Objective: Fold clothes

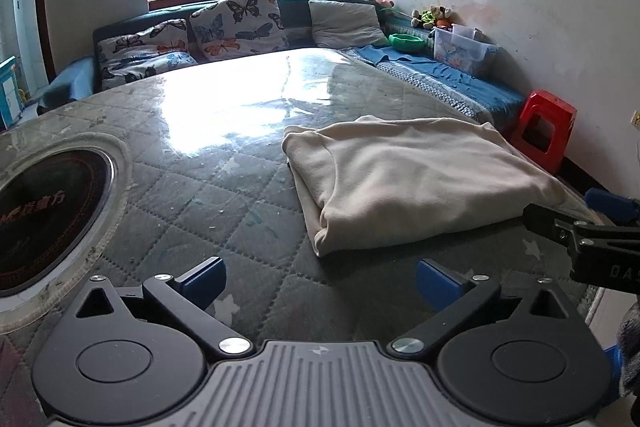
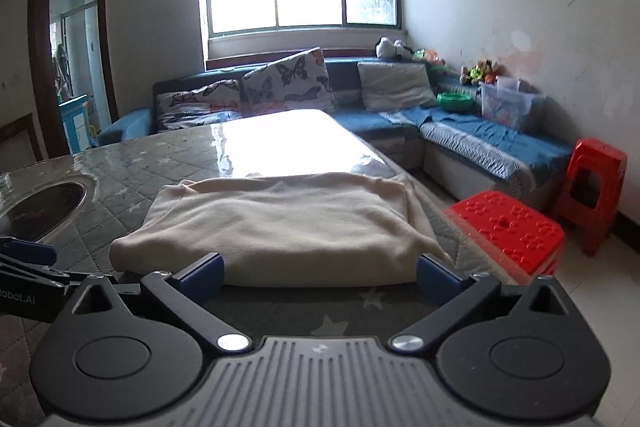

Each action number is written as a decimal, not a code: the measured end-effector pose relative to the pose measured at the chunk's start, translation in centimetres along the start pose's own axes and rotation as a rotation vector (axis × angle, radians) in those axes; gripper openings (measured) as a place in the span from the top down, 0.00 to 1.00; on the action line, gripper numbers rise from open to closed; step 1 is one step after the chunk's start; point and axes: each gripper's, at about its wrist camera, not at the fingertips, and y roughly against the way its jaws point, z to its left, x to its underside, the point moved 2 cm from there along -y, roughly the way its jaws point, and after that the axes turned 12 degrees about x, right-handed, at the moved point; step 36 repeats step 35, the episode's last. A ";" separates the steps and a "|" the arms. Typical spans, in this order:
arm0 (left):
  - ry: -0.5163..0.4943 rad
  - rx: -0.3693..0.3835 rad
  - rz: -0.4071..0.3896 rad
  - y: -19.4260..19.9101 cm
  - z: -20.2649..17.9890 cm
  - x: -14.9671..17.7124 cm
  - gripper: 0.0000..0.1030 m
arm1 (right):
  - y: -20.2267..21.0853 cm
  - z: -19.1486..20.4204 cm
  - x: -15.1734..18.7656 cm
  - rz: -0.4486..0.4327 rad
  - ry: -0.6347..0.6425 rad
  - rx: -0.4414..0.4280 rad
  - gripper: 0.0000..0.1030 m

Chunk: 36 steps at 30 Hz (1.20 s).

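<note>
Cream garment [image 2: 276,223] folded, just ahead of right tool [image 2: 320,275], both tools wide open, empty

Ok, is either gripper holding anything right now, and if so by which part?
Nothing is held. The left gripper and right gripper are both open, short of the folded cream garment on the table.

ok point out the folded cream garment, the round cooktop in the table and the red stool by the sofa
folded cream garment [image 2: 276,227]: right wrist view, middle of its top layer
round cooktop [image 1: 44,211]: left wrist view, dark glass centre
red stool [image 2: 596,187]: right wrist view, its front side
</note>
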 end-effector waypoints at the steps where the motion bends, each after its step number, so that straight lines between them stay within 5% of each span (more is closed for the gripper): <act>1: 0.002 0.000 -0.003 0.2 0.0 0.1 0.00 | 0.2 0.1 0.0 -0.001 0.007 0.001 0.00; 36: -0.004 -0.014 -0.014 2.6 -1.8 2.7 0.00 | 2.6 0.7 1.7 0.038 -0.029 0.035 0.00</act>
